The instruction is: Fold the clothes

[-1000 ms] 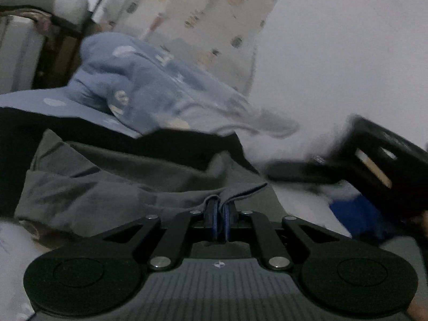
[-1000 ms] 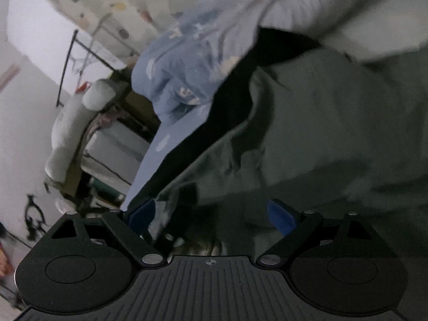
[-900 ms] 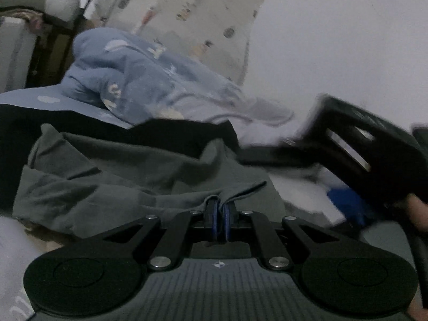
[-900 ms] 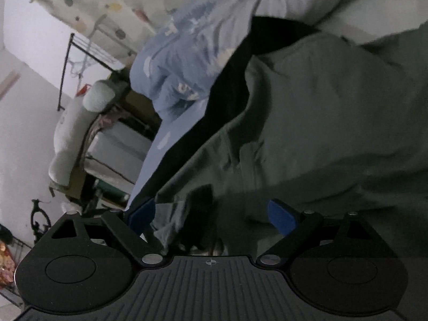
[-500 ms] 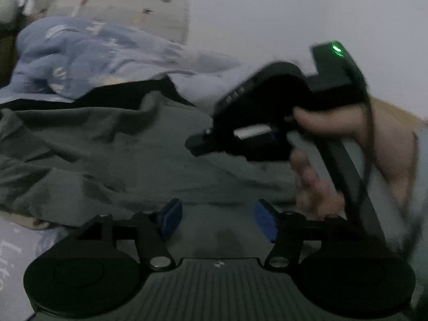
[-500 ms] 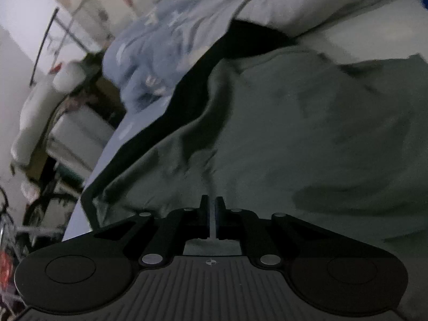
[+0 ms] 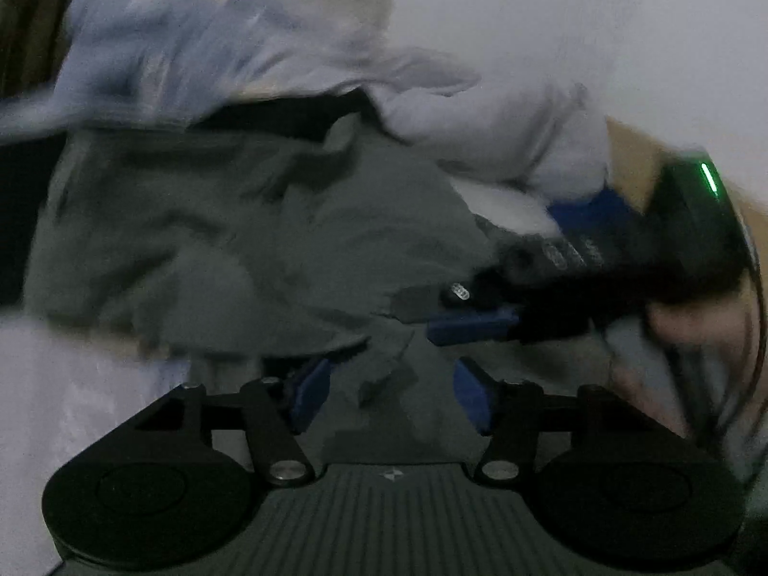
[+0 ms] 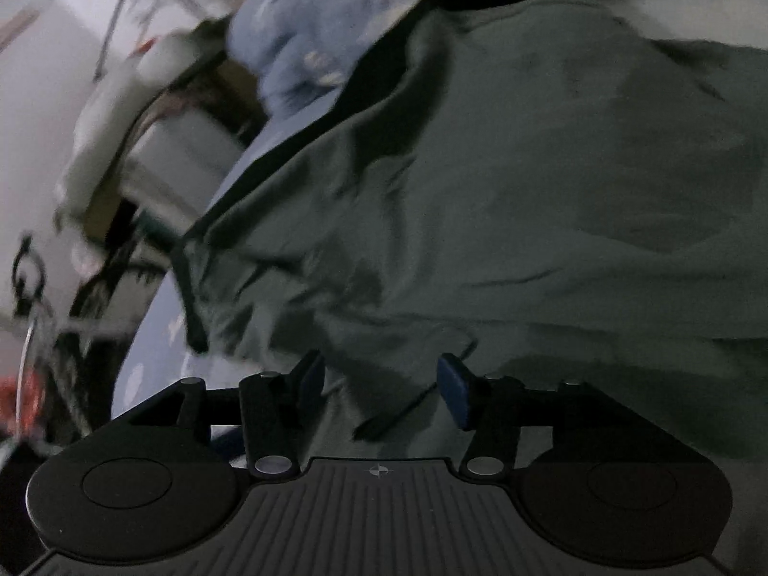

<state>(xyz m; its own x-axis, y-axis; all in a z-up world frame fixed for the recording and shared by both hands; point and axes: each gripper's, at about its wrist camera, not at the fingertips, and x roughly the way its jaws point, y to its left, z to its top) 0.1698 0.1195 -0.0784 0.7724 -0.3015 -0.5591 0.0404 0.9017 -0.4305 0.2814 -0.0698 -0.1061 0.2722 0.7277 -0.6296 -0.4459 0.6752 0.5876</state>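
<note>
While both frames are blurred and dim, the main relations can be read. Left wrist view: the left gripper (image 7: 391, 396) hangs low over the grey-green garment (image 7: 249, 249), its blue-padded fingers (image 7: 309, 393) spread apart and released, with only rumpled cloth visible in the gap between them and nothing clamped. The garment lies crumpled on the bed (image 7: 72, 384), whose pale sheet shows at lower left. Behind the garment sits a dark cloth (image 7: 288, 120), then a light blue patterned quilt (image 7: 182, 48) and a pale grey pillow or bedding mass (image 7: 504, 134). At right, the right gripper (image 7: 473, 321) enters from the side, held by a hand (image 7: 691, 331); a green indicator light (image 7: 709, 181) glows on its black body. One blue pad lies low against the garment's near edge; from this angle its finger spacing cannot be judged.

Right wrist view: the right gripper (image 8: 381, 389) also shows its blue-padded fingers (image 8: 453, 389) parted and released, poised just above the garment (image 8: 528, 192), which fills most of the frame in broad folds. The fabric's left edge drapes along the blue sheet of the bed (image 8: 158, 331). Beyond it lie the dark cloth (image 8: 384, 81) and the quilt (image 8: 307, 43); blurred furniture (image 8: 158, 144) stands beside the bed at left.
</note>
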